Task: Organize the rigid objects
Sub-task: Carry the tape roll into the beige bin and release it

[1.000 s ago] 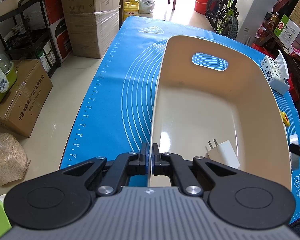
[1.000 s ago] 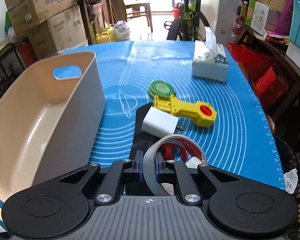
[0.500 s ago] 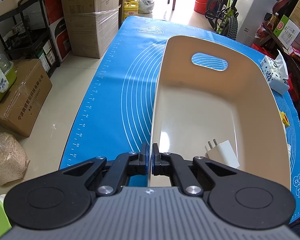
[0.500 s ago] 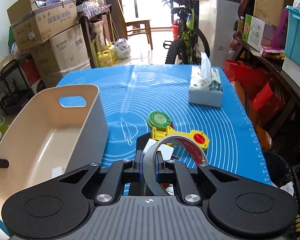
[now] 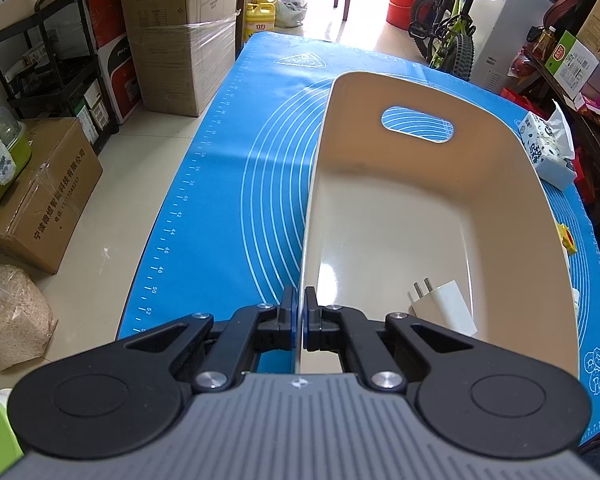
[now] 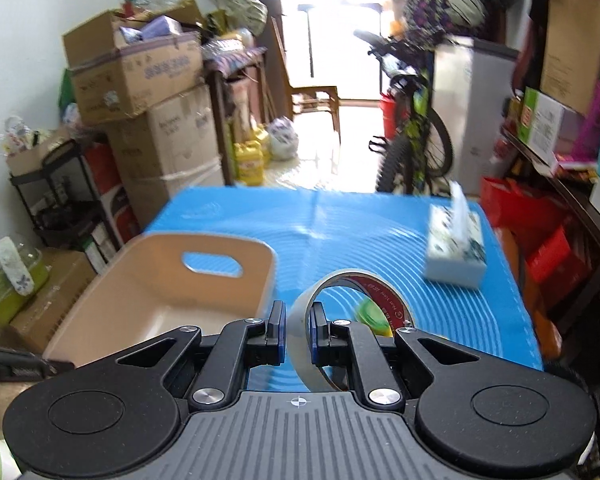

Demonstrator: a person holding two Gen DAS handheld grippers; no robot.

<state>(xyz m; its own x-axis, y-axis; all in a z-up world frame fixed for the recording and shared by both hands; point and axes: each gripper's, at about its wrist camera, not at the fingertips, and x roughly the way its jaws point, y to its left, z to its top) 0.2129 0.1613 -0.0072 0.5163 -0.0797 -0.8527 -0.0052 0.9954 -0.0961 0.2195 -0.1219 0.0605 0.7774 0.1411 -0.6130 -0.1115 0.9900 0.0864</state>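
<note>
Plainly the blue mat is the stage for all of this, covering the table from the lower edge of the left wrist view up toward its top centre and giving the loose items one flat surface to be sorted from. On it sits the beige bin, filling the centre and right of that view, its handle cutout toward the top — it is the collecting place, and the white plug adapter lying on its floor near the lower right suggests sorting is under way. The left gripper at lower centre has its jaws pinched narrowly on the bin's near-left wall, one on each side of the rim, most likely to steady the bin while things go in. In the right wrist view the tissue box stands at centre right on the mat, well apart from the bin at centre left. The right gripper at lower centre is clamped across the band of a tape roll, held on edge and clear of the mat, just right of the bin — a grip that leaves the ring free to drop in. Behind the roll a green disc shows, blurred, on the mat.
</note>
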